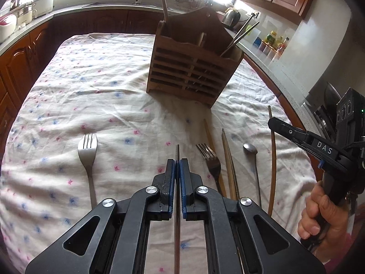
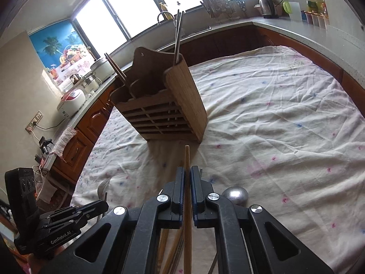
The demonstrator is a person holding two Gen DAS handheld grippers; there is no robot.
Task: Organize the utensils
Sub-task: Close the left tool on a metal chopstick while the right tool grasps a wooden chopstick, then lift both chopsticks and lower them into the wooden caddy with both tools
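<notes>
A slatted wooden utensil holder [image 1: 189, 68] [image 2: 164, 105] stands upright on the flowered cloth, with brown chopsticks in its left compartment and metal chopsticks [image 2: 178, 36] in its right. My left gripper [image 1: 178, 162] is shut on a thin metal chopstick [image 1: 177, 150], held above the cloth. My right gripper [image 2: 187, 171] [image 1: 272, 123] is shut on a wooden chopstick [image 2: 187, 155] [image 1: 273, 171]. On the cloth lie a fork [image 1: 87, 146] at the left, another fork [image 1: 208, 157], wooden chopsticks [image 1: 228, 159] and a spoon [image 1: 249, 148] [image 2: 235, 195]. The left gripper [image 2: 103, 205] shows at the lower left of the right wrist view.
The cloth-covered table [image 1: 102, 80] is ringed by a grey counter over wooden cabinets [image 1: 27, 54]. Pots and a rice cooker [image 2: 70, 101] sit on the left counter; a kettle [image 2: 267, 5] and a dish rack [image 2: 219, 2] stand by the window. A hand [image 1: 319, 217] holds the right gripper's handle.
</notes>
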